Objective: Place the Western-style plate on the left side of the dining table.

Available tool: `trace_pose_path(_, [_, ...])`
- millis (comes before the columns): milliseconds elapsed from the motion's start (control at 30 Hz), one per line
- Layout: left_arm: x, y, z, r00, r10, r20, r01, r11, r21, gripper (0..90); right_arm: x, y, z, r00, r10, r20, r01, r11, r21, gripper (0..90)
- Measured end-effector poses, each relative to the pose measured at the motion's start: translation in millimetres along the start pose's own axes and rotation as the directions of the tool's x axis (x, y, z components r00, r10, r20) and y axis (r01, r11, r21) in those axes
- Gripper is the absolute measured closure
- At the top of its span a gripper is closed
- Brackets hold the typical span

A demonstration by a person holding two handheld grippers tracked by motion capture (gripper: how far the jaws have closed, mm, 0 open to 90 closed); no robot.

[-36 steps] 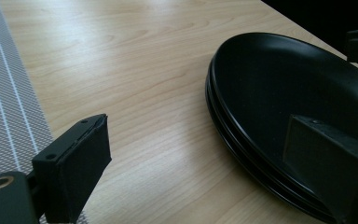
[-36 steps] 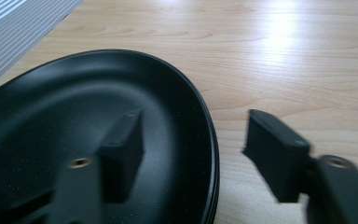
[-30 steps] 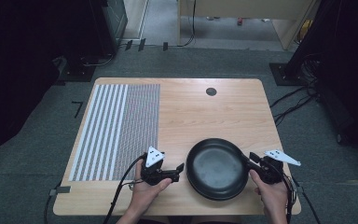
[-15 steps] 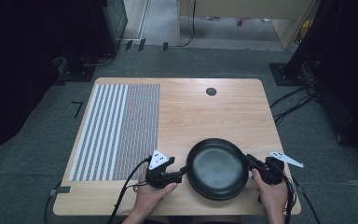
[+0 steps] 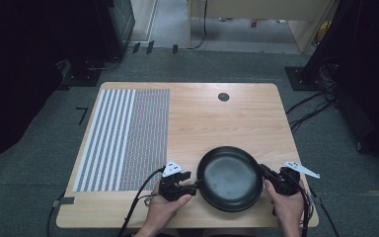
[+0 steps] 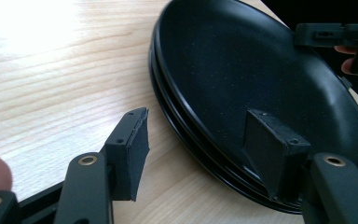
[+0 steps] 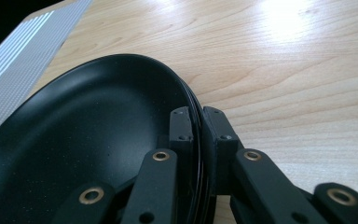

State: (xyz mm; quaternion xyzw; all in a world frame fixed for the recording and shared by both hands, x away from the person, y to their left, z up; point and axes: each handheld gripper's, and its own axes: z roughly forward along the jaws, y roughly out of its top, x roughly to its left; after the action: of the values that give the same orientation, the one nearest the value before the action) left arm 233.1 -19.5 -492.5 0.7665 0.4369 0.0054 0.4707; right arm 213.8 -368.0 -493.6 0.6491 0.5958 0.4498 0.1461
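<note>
The black pan (image 5: 229, 177) sits at the near edge of the bench (image 5: 237, 116), between both tools. The right hand-held gripper (image 7: 198, 126) is clamped on the pan's right rim. The left hand-held gripper (image 6: 200, 144) stands wide apart, straddling the left rim without gripping.

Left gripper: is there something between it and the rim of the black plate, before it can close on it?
Nothing visible is in the way. The left gripper is open, with the near rim of the black plate already between its jaws; bare table lies beside it. The right gripper is shut on the opposite rim.
</note>
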Motion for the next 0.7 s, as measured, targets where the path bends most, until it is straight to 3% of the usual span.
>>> trace_pose_path(467, [-2.7, 0.3, 4.0, 0.9983, -0.003, 0.059, 0.003, 0.9999, 0.010, 39.5, 0.6, -1.0, 0.5, 0.9996, 0.020, -0.017, -0.020, 1.000, 0.012, 84.3])
trace_pose_path(533, [-0.5, -0.3, 5.1, 0.9966, -0.027, 0.078, 0.025, 0.9995, 0.017, 40.1, 1.1, -1.3, 0.8, 0.9996, 0.020, -0.021, -0.019, 1.000, 0.017, 84.2])
trace_pose_path(700, [-2.2, 0.0, 5.7, 0.9980, -0.019, 0.061, 0.018, 0.9996, 0.021, 40.2, 3.7, -2.2, 2.9, 0.9994, 0.010, -0.032, -0.009, 1.000, 0.023, 83.9])
